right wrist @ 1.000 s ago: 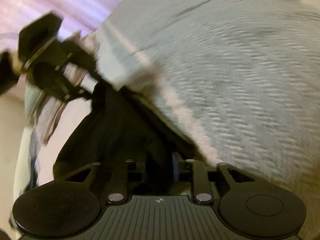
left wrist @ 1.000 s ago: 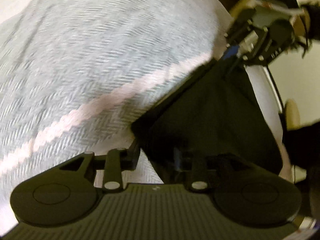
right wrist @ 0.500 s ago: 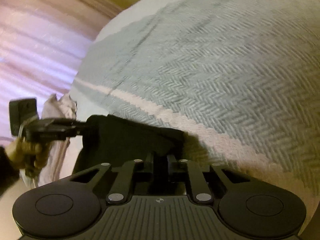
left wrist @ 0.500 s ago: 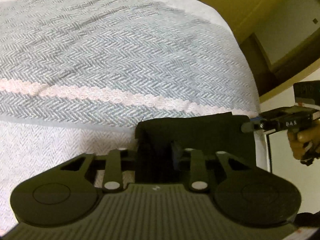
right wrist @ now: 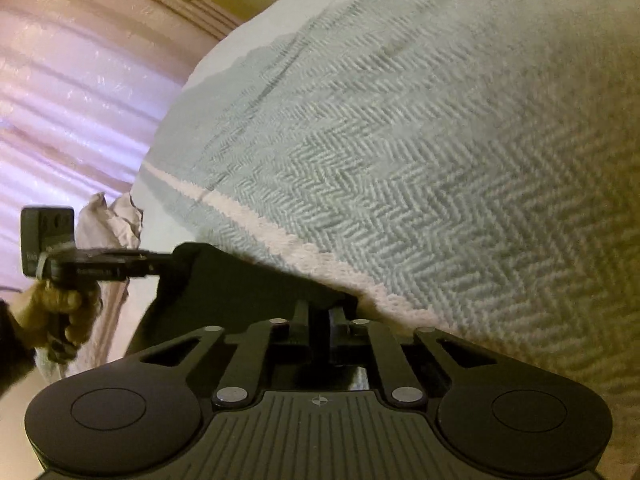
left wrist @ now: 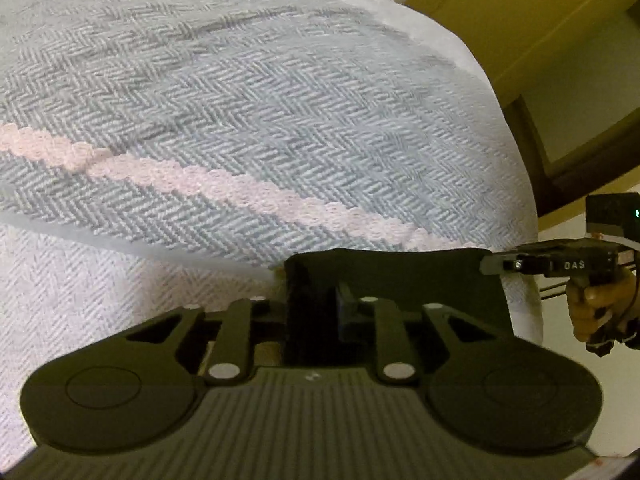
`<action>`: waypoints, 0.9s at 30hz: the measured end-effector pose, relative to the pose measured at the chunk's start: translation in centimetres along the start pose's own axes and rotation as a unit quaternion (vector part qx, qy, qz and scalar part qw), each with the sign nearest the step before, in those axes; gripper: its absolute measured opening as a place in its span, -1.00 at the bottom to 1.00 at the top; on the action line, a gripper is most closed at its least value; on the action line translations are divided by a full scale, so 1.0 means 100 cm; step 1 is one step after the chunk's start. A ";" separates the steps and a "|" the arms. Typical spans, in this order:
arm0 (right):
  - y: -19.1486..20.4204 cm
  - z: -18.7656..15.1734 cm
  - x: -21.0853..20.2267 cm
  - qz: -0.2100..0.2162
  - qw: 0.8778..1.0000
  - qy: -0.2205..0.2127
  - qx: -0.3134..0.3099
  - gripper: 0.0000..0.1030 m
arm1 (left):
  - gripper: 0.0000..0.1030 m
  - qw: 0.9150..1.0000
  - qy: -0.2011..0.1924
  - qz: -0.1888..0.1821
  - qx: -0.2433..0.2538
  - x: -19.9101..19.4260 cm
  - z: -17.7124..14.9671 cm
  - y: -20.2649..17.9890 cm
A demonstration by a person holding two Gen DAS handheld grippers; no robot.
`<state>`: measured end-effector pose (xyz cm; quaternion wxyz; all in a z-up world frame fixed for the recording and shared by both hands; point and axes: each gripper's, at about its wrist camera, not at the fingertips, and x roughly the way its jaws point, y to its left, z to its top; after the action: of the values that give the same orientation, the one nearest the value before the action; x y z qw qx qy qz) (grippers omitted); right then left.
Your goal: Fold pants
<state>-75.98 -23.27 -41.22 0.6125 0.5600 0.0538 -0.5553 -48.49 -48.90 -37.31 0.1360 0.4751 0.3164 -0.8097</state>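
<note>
You hold the black pants (left wrist: 400,280) taut over the bed (left wrist: 240,120), one corner between each gripper's (left wrist: 320,300) (right wrist: 320,320) opening fingers, likely to lay them flat.

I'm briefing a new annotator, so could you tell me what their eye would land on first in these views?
First, the black pants, held along one edge at the near side of the bed between the left gripper and the right gripper, whose jaws are opening with cloth between them. Behind lies the grey-blue herringbone blanket with its pale pink stripe.
</note>
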 end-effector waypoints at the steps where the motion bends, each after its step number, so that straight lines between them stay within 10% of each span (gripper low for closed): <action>1: 0.008 -0.002 -0.008 -0.015 1.000 -0.006 -0.011 -0.56 | -0.41 1.000 -0.006 0.009 0.001 -0.007 -0.001 0.000; 7: 0.066 -0.050 -0.059 -0.064 0.992 -0.037 -0.104 -0.47 | -0.49 0.996 -0.045 0.069 0.023 -0.080 -0.040 -0.011; 18: 0.166 -0.220 -0.006 0.031 0.979 0.046 -0.194 -0.45 | -0.45 0.993 -0.010 -0.014 0.116 -0.118 -0.231 -0.094; 22: 0.137 -0.244 0.015 0.019 0.980 0.042 -0.193 -0.45 | -0.82 0.995 -0.019 0.009 0.103 -0.095 -0.250 -0.055; 27: 0.132 -0.273 -0.018 -0.039 0.974 0.008 -0.222 -0.46 | -0.74 0.989 -0.030 0.110 0.090 -0.110 -0.266 0.001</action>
<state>-51.69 -5.00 -41.70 0.6990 0.4114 0.2026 -0.5488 -24.63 -32.78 -37.25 0.1907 0.4933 0.1838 -0.8286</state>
